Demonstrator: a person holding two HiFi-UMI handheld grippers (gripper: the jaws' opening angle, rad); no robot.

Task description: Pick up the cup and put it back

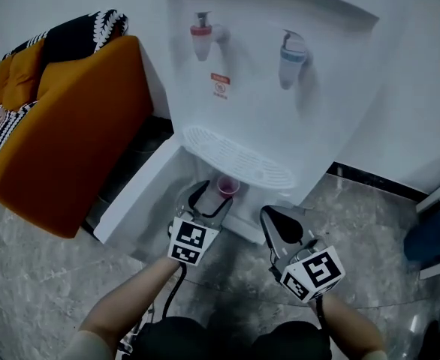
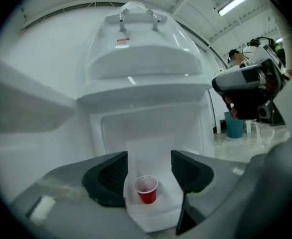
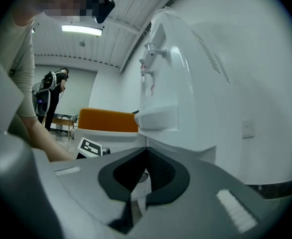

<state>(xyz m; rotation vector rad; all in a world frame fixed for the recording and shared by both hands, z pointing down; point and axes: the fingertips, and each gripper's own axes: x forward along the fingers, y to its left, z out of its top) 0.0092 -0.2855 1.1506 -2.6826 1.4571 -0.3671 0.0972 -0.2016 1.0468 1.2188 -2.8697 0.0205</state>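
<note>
A small red cup (image 1: 228, 187) stands upright on a white ledge at the foot of the water dispenser (image 1: 280, 73), just under its drip grille (image 1: 239, 156). In the left gripper view the cup (image 2: 146, 189) sits between and slightly beyond the two dark jaws, which stand apart without touching it. My left gripper (image 1: 216, 194) (image 2: 149, 156) is open around the cup. My right gripper (image 1: 269, 215) (image 3: 145, 154) hangs to the right of the cup, shut with its jaws meeting and nothing between them.
An orange sofa (image 1: 62, 141) with a black-and-white cushion stands left of the dispenser. A white panel (image 1: 141, 193) slopes down from the dispenser's base to the left. A blue bin (image 1: 430, 238) stands at the far right on the marbled floor (image 1: 370, 223).
</note>
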